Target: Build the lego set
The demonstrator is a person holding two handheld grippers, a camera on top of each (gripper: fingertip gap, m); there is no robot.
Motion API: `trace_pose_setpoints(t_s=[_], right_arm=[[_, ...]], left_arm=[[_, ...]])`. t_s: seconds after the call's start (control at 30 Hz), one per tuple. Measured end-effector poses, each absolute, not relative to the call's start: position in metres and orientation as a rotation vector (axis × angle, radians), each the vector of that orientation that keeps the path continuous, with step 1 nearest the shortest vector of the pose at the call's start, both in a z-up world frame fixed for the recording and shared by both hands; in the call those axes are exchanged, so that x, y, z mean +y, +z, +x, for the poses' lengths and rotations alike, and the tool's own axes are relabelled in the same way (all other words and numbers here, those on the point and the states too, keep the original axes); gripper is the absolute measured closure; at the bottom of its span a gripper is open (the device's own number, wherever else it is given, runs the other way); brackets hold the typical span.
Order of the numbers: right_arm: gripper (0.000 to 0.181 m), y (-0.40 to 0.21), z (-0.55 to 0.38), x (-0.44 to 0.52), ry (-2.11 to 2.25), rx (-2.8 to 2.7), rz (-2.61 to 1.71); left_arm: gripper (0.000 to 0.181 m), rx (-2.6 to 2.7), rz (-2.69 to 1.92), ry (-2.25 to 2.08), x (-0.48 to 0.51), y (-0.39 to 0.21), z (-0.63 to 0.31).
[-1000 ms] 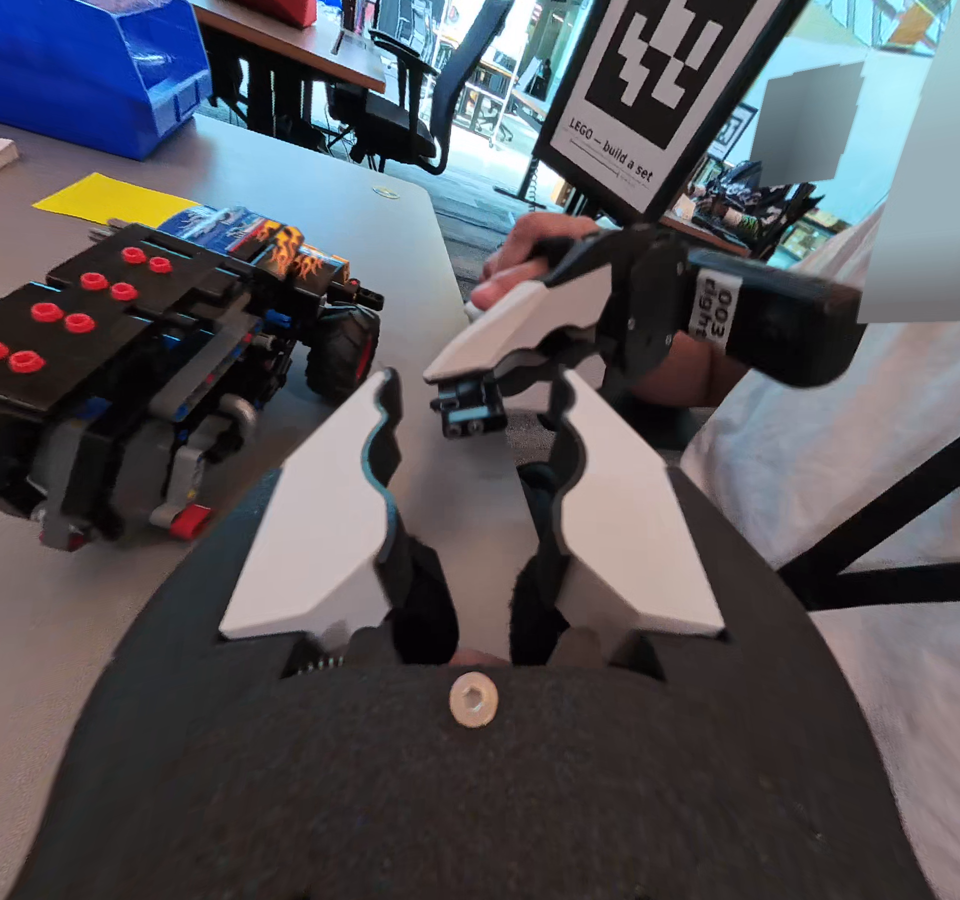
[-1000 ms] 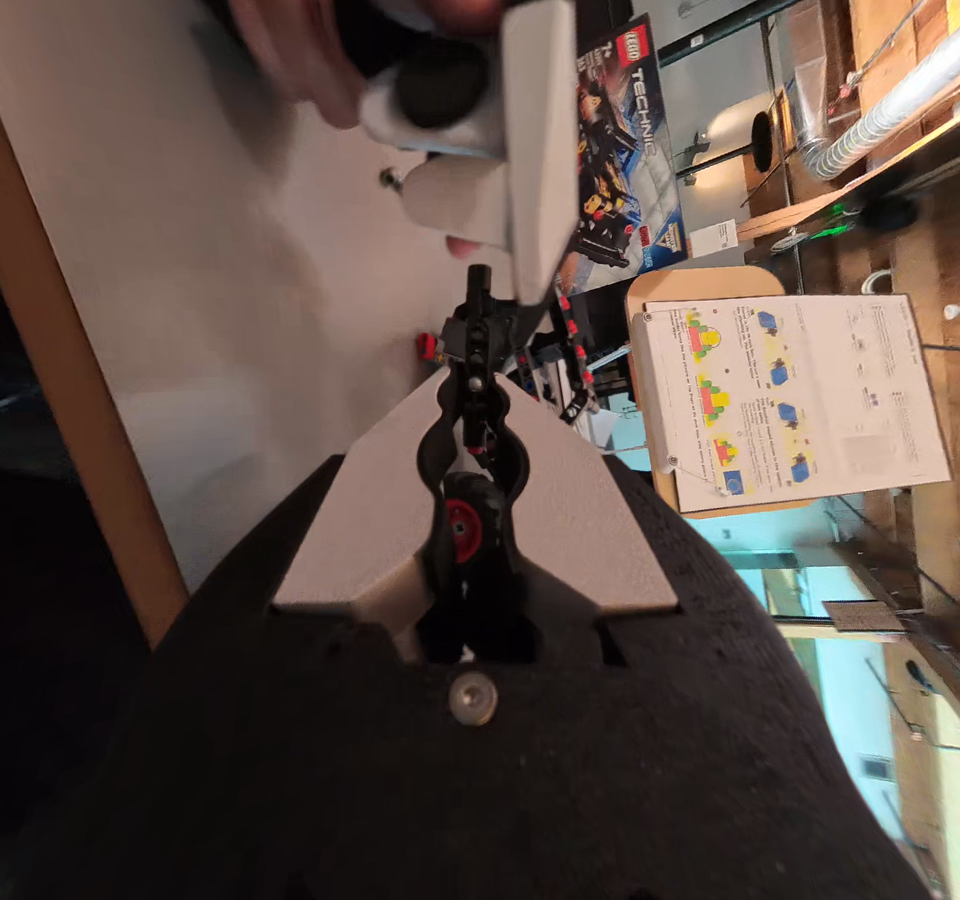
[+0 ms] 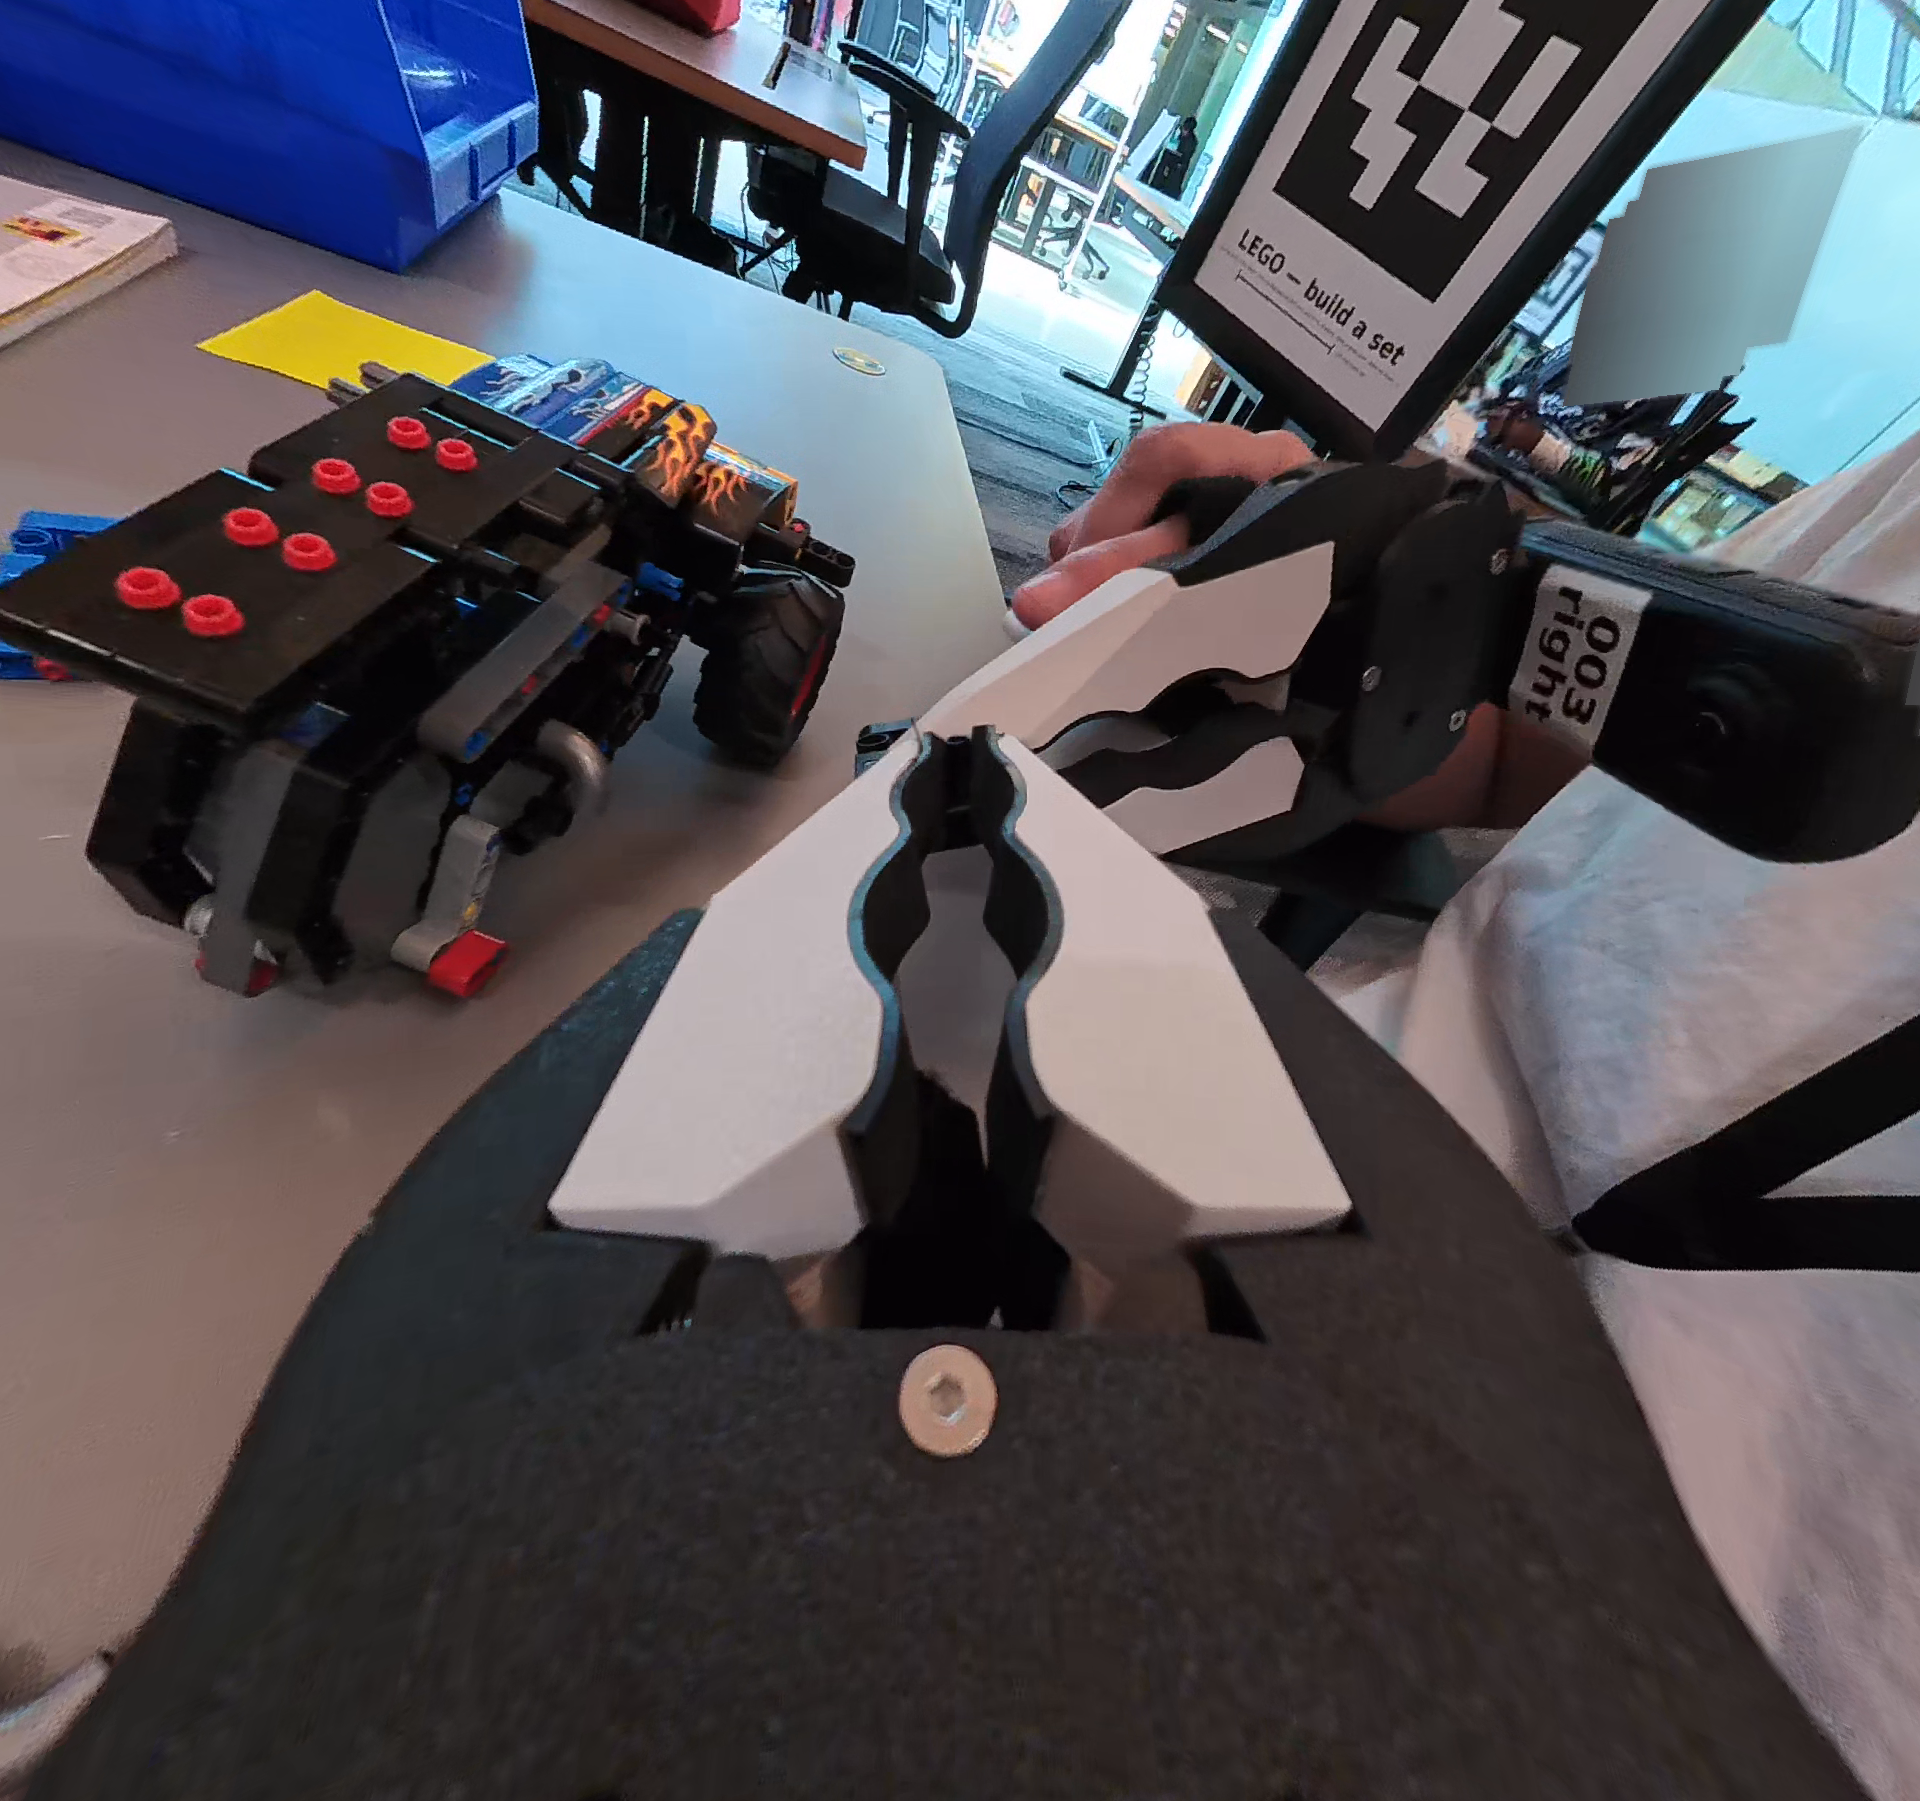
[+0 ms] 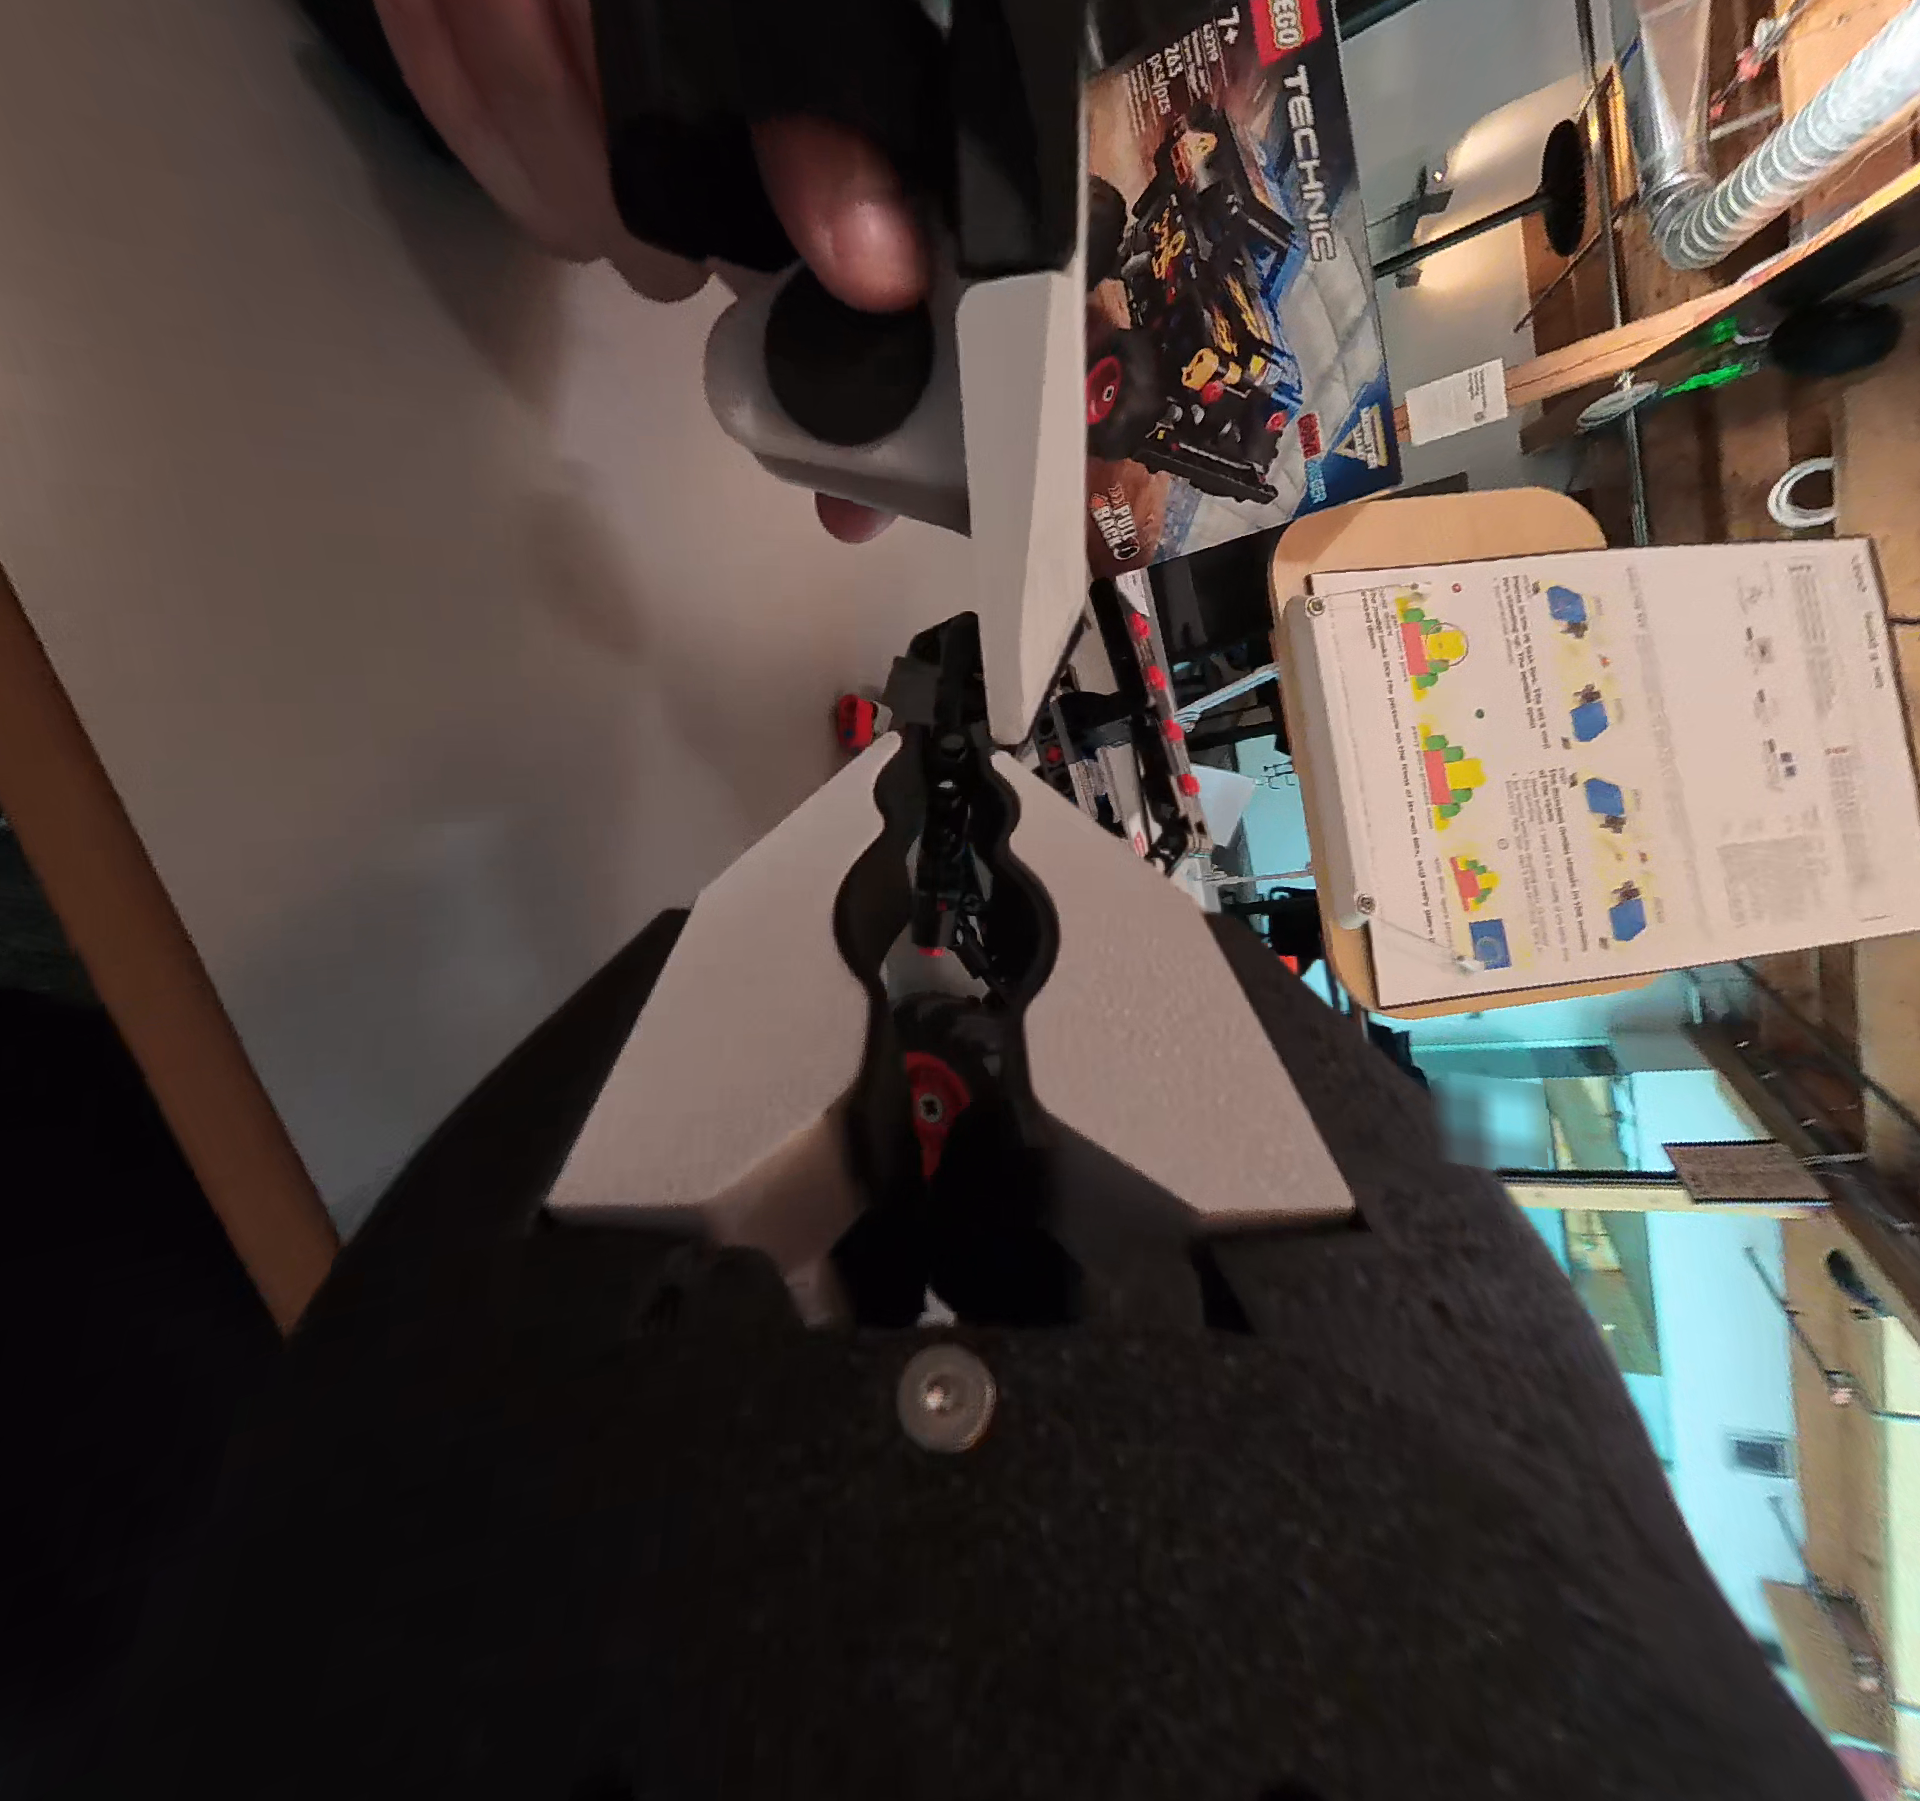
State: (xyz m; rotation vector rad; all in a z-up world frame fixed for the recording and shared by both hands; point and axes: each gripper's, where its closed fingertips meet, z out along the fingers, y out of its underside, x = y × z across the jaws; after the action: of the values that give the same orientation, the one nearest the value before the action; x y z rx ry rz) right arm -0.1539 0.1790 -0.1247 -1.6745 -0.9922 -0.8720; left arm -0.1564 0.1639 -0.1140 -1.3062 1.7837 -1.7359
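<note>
Right wrist view: fingers [image 4: 1122, 930] clamping wheeled assembly [image 4: 940, 878].

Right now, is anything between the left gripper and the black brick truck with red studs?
Nothing visible: bare grey table lies between left gripper and black truck. It and the right gripper both grip one black wheel assembly.

Table: grey top [image 3: 644, 297], rounded corner.
Beyond: black office chair [image 3: 935, 182], wooden desk [image 3: 707, 78].
Light: bright daylight.
Ceiling: silver duct [image 4: 1766, 120].
</note>
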Motion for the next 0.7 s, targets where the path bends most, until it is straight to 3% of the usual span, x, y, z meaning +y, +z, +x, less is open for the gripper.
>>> trace_pose_setpoints(t_s=[0.23, 0.33, 0.4, 0.5, 0.7], right_arm=[[0.174, -0.137, -0.156, 0.179, -0.857, -1.079, -1.699], [0.174, -0.173, -0.195, 0.174, -0.690, -1.260, -1.705], [0.174, -0.167, -0.174, 0.182, -0.836, -1.222, -1.673], [0.173, -0.138, -0.166, 0.182, -0.697, -1.066, -1.722], [0.173, -0.149, -0.159, 0.186, -0.785, -1.069, -1.713]], left_arm=[[0.178, 1.826, -1.356, -1.683, 0.166, -0.124, -0.154], [0.181, 1.651, -1.368, -1.772, 0.186, -0.103, -0.147], [0.181, 1.625, -1.390, -1.756, 0.201, -0.104, -0.147], [0.181, 1.636, -1.409, -1.799, 0.204, -0.106, -0.151], [0.181, 1.683, -1.331, -1.769, 0.205, -0.096, -0.156]])
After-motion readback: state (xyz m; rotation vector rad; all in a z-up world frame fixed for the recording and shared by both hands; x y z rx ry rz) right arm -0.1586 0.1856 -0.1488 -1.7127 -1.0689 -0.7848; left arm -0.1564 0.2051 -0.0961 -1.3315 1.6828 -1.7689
